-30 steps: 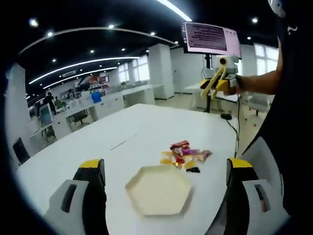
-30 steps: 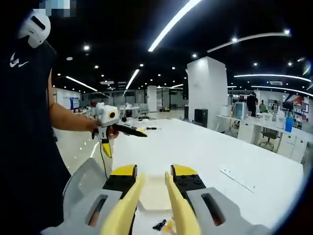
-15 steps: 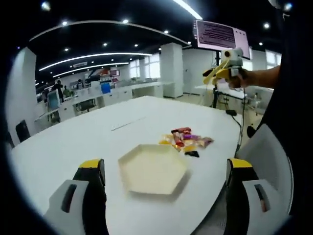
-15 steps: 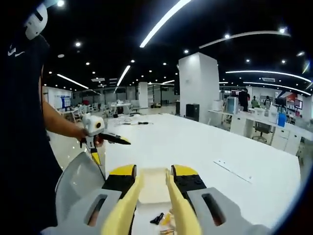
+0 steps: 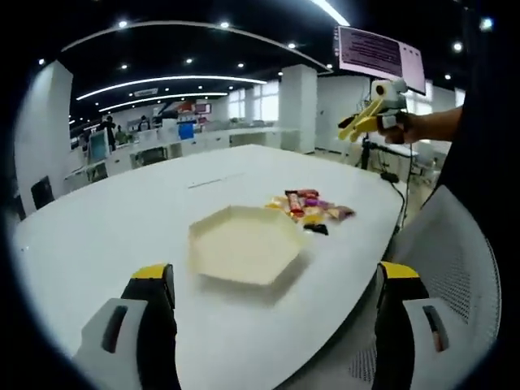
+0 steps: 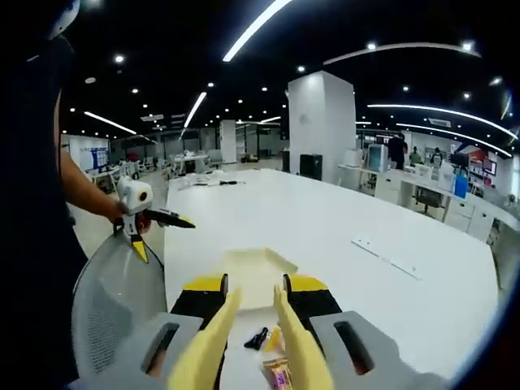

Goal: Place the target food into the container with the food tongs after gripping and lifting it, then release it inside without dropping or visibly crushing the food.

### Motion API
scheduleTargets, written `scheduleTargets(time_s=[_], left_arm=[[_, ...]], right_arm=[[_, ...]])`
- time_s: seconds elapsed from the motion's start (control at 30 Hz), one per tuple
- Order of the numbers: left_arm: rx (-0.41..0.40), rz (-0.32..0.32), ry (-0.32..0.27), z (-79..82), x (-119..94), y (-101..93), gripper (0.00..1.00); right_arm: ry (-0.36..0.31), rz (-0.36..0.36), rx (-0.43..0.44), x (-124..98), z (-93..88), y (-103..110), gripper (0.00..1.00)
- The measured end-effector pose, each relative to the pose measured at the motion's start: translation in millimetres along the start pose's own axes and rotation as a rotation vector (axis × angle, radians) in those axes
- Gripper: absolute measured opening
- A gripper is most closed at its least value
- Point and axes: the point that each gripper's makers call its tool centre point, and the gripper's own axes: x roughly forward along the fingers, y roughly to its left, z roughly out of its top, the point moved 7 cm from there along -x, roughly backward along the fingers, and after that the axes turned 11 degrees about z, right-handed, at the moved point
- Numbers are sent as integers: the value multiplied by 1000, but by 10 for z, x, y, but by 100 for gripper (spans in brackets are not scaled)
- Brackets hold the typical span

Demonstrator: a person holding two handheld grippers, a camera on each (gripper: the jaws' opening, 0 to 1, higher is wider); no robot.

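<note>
A cream hexagonal tray (image 5: 244,244) lies on the white table (image 5: 97,236), with a pile of wrapped candies (image 5: 313,211) just beyond it. My left gripper (image 5: 275,274) stands wide open in front of the tray, holding nothing. Farther off, a hand holds my right gripper (image 5: 382,101) with yellow food tongs (image 5: 357,126) in it. In the right gripper view my right gripper (image 6: 253,286) is shut on the tongs' arms (image 6: 288,341), which stay slightly apart above the candies (image 6: 276,370) and short of the tray (image 6: 256,268). The left gripper (image 6: 158,234) hangs open at the left.
A grey mesh chair (image 5: 455,276) sits at the table's near edge, also seen as a chair back (image 6: 114,301). A thin strip (image 6: 390,256) lies farther across the table. A screen (image 5: 378,53) on a stand and office desks fill the background.
Both cameras have shifted: the left gripper view has sunk lower, nearer the table. The right gripper view now looks down more on the tray and candies. Jaw openings look unchanged.
</note>
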Motion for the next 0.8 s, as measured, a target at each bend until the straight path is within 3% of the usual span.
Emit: scheduleTargets(time_s=[0.2, 0.3, 0.7, 0.8], left_arm=[[8, 12, -19, -16, 12, 1, 99], [-5, -54, 1, -63, 39, -68, 100], [36, -24, -10, -34, 42, -72, 100], [6, 0, -8, -43, 50, -47, 100]], right_arm=[[58, 12, 1, -35, -272, -50, 26], [97, 19, 13, -57, -458, -95, 26], [229, 48, 39, -26, -923, -285, 27], [248, 58, 52, 4, -999, -315, 27]])
